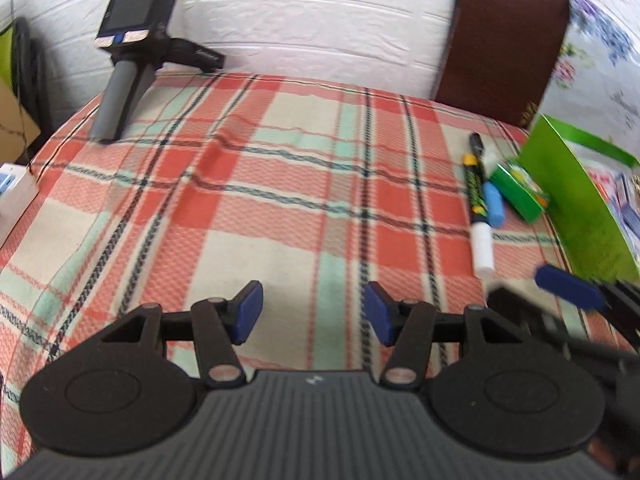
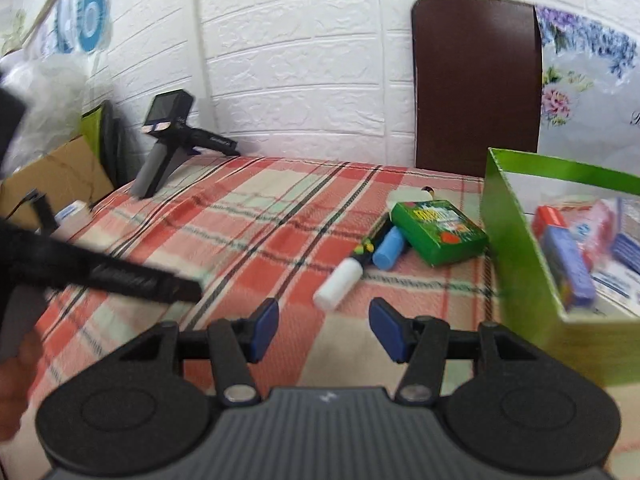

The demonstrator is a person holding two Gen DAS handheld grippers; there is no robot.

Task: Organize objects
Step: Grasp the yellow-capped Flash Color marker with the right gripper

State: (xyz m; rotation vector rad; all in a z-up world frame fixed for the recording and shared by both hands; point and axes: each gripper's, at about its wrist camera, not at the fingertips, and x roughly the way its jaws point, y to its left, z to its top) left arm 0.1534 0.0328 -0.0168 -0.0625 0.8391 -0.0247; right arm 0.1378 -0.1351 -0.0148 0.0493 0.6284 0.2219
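Above the plaid-covered table (image 1: 280,168), the left hand-held gripper (image 1: 314,312) is hovering with its blue-padded fingers (image 1: 250,310) spread apart and nothing between them; the cloth below is lying slightly rumpled in red, cream and mint checks; off to its right, the right hand-held gripper (image 2: 323,328) is likewise hanging over the cloth with its jaws parted and gripping nothing; a white-capped marker (image 2: 352,270) is lying on the cloth just ahead of the right hand-held gripper, its black and yellow barrel pointing away toward the wall; a light blue cylinder (image 2: 387,253) is resting just beside the marker, touching it or nearly so, and leaning against a small green box (image 2: 438,232) that is lying flat on the cloth; to the right of these an open green cardboard box (image 2: 516,236) is standing on the table, holding a red item, a blue packet (image 2: 570,272) and other packaging too blurred to name; at the far left corner of the table a black camera on a grey handle (image 1: 124,64) is standing propped on the cloth, its screen facing the viewer; a dark brown chair back (image 2: 476,84) is rising behind the far edge, against a white brick-patterned wall (image 2: 300,60); both views are blurring at the edges
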